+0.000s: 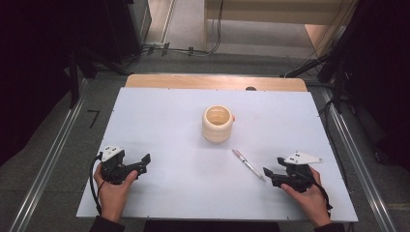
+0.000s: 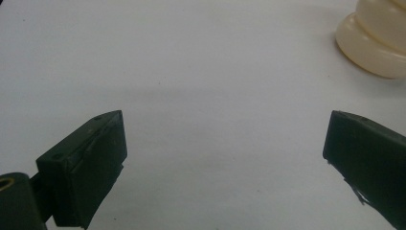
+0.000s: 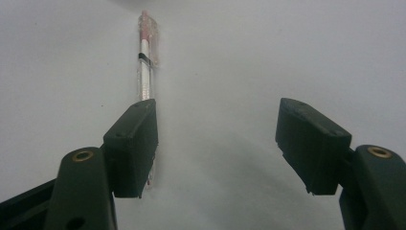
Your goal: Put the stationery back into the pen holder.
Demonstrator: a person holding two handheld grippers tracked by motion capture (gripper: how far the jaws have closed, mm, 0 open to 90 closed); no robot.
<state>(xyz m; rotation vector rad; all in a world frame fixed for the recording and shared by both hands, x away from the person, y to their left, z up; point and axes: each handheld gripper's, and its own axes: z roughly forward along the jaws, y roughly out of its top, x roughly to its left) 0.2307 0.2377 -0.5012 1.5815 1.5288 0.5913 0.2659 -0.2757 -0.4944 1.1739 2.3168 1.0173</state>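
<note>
Right tongs [image 3: 218, 143] wide open, nothing gripped; pen [image 3: 146, 62] against inner face of one jaw. Left tongs [image 2: 225, 158] wide open, empty; cream ribbed cup [image 2: 378, 43] ahead on table [image 1: 159, 125].

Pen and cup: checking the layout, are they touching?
Apart. The high view shows bare table between the pen and the cup.

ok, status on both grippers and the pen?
Left gripper open, idle. Right gripper open, one jaw beside the pen, no grip. Pen flat on table. Cup clear of it.
</note>
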